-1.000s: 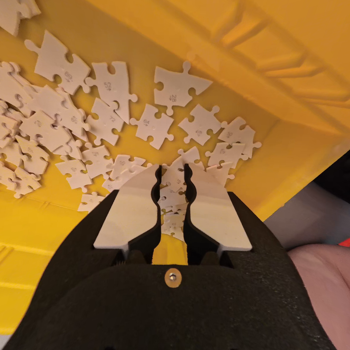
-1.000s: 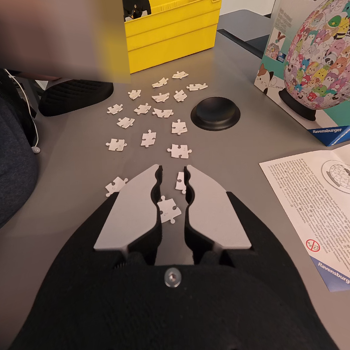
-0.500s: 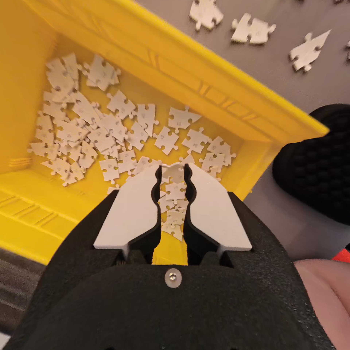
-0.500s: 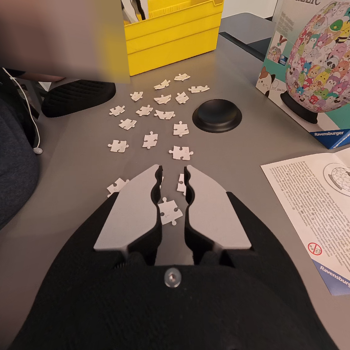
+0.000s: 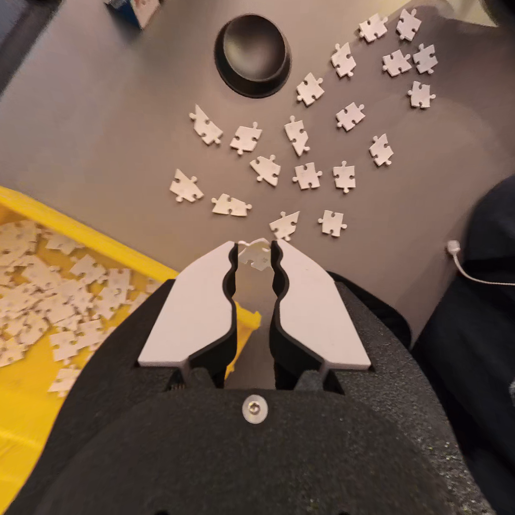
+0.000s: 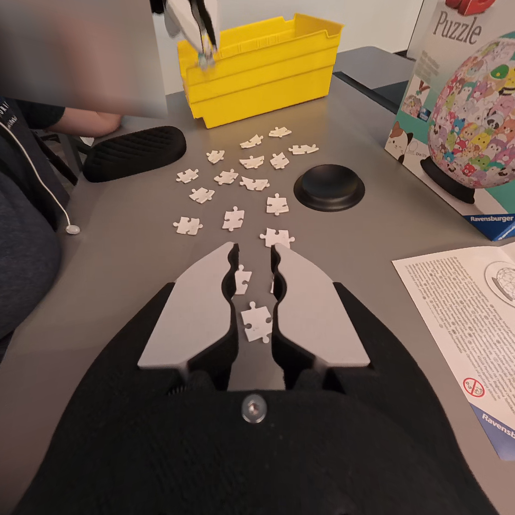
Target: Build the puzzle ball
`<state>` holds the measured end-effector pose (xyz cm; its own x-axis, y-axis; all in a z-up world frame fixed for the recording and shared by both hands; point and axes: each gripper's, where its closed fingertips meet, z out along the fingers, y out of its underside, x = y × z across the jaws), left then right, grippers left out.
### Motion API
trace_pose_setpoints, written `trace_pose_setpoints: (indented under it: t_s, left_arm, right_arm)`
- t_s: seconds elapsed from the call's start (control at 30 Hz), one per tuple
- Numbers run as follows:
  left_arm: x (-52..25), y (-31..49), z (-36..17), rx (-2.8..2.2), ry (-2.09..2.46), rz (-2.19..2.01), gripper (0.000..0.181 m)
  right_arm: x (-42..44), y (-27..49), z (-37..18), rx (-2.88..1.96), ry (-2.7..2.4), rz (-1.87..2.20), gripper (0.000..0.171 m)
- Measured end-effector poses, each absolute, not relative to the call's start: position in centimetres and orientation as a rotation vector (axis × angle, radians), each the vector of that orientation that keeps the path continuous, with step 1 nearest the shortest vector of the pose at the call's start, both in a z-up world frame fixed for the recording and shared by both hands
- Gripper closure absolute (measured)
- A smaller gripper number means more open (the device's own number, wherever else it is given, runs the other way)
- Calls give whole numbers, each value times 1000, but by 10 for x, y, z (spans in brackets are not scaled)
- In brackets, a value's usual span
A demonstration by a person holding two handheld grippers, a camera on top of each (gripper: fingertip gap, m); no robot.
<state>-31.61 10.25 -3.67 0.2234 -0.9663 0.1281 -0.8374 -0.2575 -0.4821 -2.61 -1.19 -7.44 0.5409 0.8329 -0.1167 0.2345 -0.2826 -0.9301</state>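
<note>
My left gripper [image 5: 254, 245] is shut on a white puzzle piece [image 5: 256, 257] held between its tips, above the table just past the rim of the yellow bin [image 5: 83, 237]. The bin holds many white pieces. The right wrist view shows this gripper [image 6: 204, 53] high over the bin [image 6: 262, 80]. Several loose pieces [image 5: 306, 175] lie face down on the grey table beside the black round stand [image 5: 252, 55]. My right gripper [image 6: 255, 248] is open and empty, hovering over the near pieces [image 6: 256, 322]; the stand [image 6: 328, 186] is ahead to its right.
The puzzle box [image 6: 468, 111] stands at the far right. A printed instruction sheet [image 6: 459, 320] lies at the right edge. A black padded rest [image 6: 133, 153] lies left of the bin. A person's dark clothing and a white cord [image 6: 72, 228] are at the left. The tips of one gripper are about 35 cm away from the tips of the other. It is some 20 cm from my left tips to the black padded rest [image 6: 133, 153].
My left gripper has lifted out of the yellow bin with a piece in its tips and swung out over the table. My right gripper has drawn back slightly.
</note>
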Motion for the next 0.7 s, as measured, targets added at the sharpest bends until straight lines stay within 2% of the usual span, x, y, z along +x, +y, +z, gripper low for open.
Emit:
trace_pose_setpoints:
  t_s: [0.13,0.43,0.7]
  left_arm:
    - [-314,96,-74,-2355,1723,-422,159]
    - [-294,77,-91,-2399,1773,-472,159]
    - [-308,83,-127,-2487,1816,-115,159]
  right_arm:
    - [-27,-14,-70,-1781,-885,770,148]
    - [-27,-15,-70,-1783,-892,772,148]
    - [-30,-19,-69,-1778,-912,775,148]
